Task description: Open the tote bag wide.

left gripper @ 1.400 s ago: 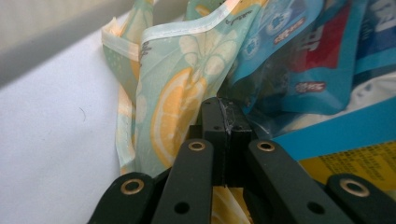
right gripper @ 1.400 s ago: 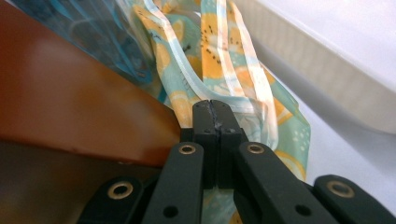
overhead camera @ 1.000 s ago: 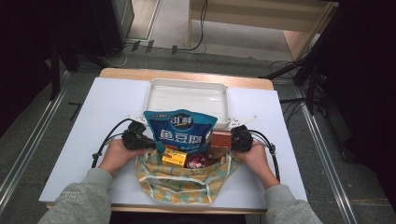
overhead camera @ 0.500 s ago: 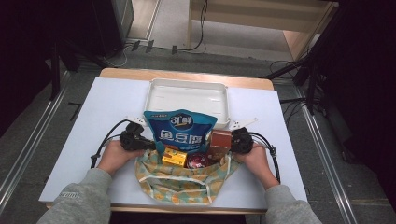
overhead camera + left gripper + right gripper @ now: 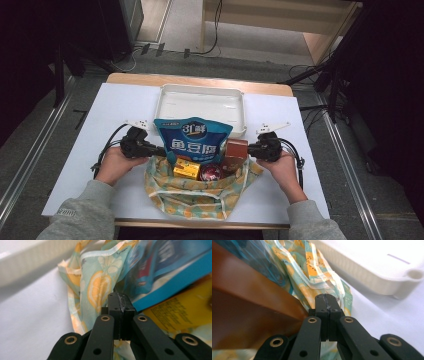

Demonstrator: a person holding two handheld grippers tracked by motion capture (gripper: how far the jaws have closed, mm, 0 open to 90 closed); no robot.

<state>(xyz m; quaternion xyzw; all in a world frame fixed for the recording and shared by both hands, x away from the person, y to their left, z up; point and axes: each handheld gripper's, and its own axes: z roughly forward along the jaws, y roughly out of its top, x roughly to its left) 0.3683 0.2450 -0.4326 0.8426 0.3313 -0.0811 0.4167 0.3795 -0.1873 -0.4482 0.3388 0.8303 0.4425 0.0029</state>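
High view: cloth bag [image 5: 200, 192] stretched between left tongs [image 5: 159, 149] and right tongs [image 5: 248, 148].

A wooden table [image 5: 200, 80] is covered by a white sheet [image 5: 100, 130]. A grey floor [image 5: 165, 62] is seen around it, crossed by black cables [image 5: 215, 30]. Metal rails [image 5: 30, 160] are laid along both sides. A light wooden bench [image 5: 280, 20] is placed behind. Dark stands [image 5: 330, 80] are set at right; the edges are left dim.
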